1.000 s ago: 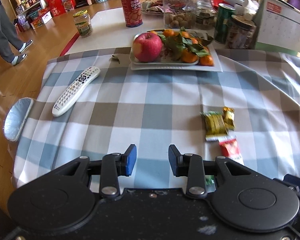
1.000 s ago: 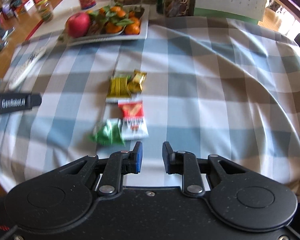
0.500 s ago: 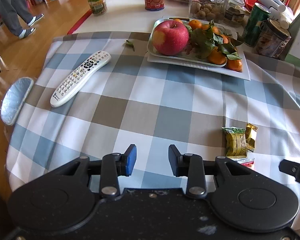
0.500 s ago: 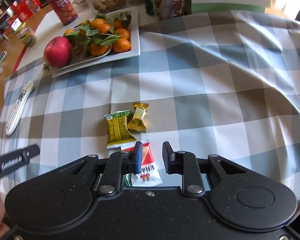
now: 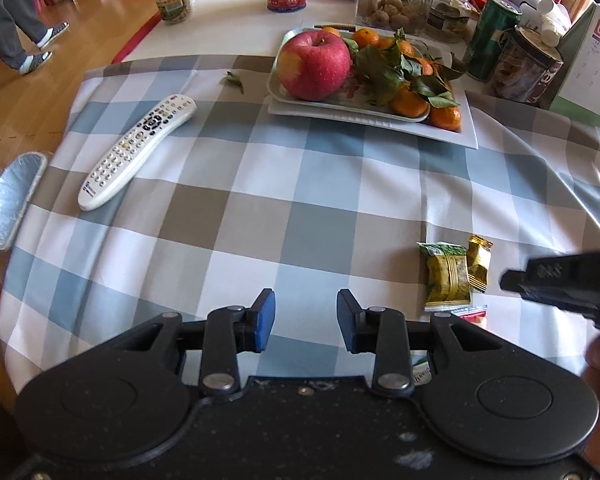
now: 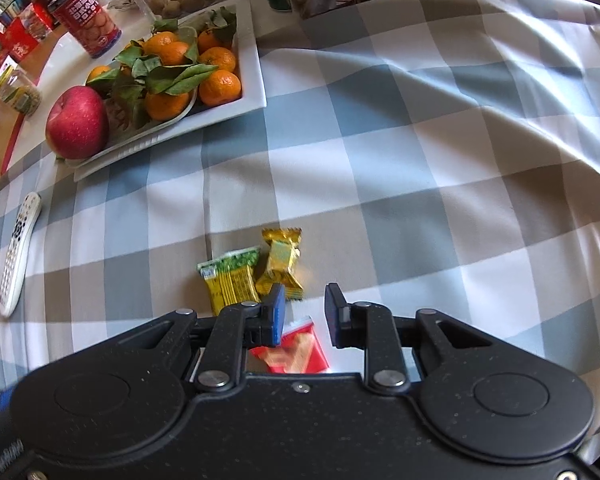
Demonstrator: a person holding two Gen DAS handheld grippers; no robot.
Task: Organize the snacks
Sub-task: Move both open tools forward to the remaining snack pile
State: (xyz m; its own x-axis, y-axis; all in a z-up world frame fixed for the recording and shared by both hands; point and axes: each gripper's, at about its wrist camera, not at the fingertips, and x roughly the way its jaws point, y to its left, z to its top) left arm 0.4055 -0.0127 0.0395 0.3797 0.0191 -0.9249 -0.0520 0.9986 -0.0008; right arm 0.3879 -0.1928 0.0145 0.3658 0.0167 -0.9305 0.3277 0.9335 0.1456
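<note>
My right gripper (image 6: 303, 312) points steeply down at the checked blue, grey and white tablecloth (image 6: 420, 168), its blue-padded jaws spread with a gap between them and pinching nothing. Below that gap, partly under the gripper body, lies a red snack packet (image 6: 296, 350) flat on the cloth. Just past the left fingertip sits a gold foil-wrapped candy (image 6: 281, 262), and touching it on the left a yellow-green biscuit packet (image 6: 230, 280) (the three make a small cluster right at my fingertips). Farther out and to the left, a white rectangular plate (image 6: 252, 60) carries a large red apple (image 6: 77, 122) and leafy orange mandarins (image 6: 188, 68); beyond it stands a red biscuit tin (image 6: 86, 20). A white remote control (image 6: 18, 252) lies far left near the cloth's edge.

My left gripper (image 5: 305, 316) is likewise spread and empty, hovering over bare cloth. To its right I see the same biscuit packet (image 5: 446, 276) and gold candy (image 5: 478, 262), with a sliver of the red packet (image 5: 470, 314) nearer the gripper body, and the dark edge of the right gripper (image 5: 560, 280) just beside them. The remote (image 5: 138, 152) lies ahead to the left, the apple (image 5: 314, 65) on its plate (image 5: 468, 128) straight ahead, well apart from the jaws. A person's legs (image 5: 8, 20) stand on the wooden floor far left.
</note>
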